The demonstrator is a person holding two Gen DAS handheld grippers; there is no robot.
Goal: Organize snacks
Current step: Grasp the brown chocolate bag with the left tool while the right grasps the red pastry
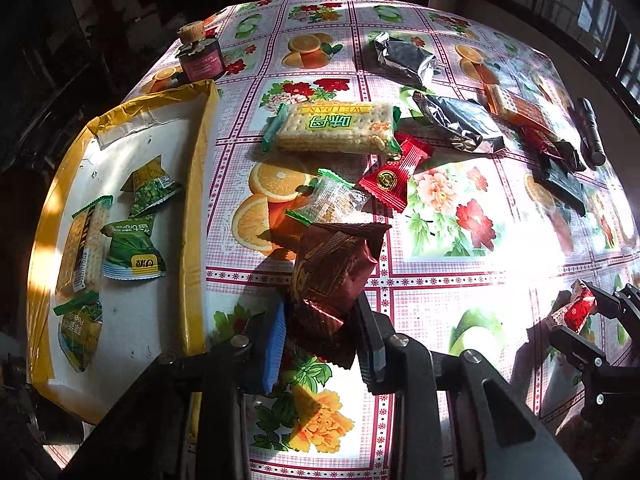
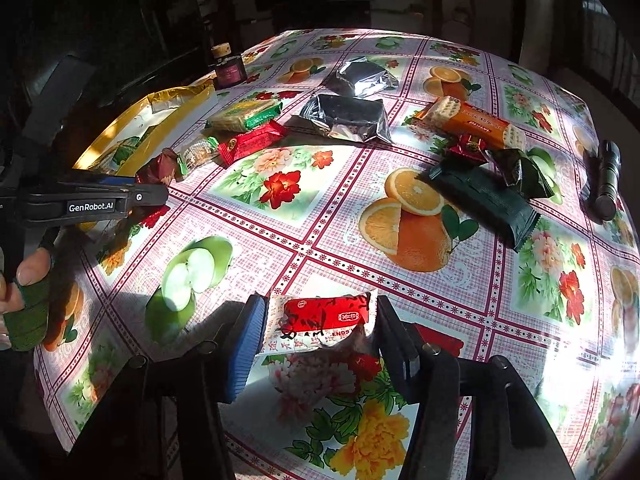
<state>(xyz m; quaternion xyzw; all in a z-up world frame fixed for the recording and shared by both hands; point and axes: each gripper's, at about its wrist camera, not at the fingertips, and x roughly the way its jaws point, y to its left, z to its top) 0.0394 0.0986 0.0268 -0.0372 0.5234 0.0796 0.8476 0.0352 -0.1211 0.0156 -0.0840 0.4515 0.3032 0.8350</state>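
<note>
My left gripper (image 1: 320,332) is shut on a brown snack packet (image 1: 332,272), held above the table just right of the yellow-edged tray (image 1: 196,200). The tray holds several green snack packets (image 1: 134,252). My right gripper (image 2: 316,332) is shut on a red-and-white snack packet (image 2: 324,316), held over the near part of the table. It also shows at the right edge of the left wrist view (image 1: 576,312). The left gripper shows at the left of the right wrist view (image 2: 152,184), still holding the brown packet (image 2: 160,166).
Loose snacks lie across the fruit-patterned tablecloth: a green cracker pack (image 1: 332,128), red packets (image 1: 394,180), silver foil bags (image 2: 348,116), an orange cracker pack (image 2: 476,122), dark green packets (image 2: 484,196). A black flashlight (image 2: 606,176) lies far right. A small jar (image 1: 200,56) stands behind the tray.
</note>
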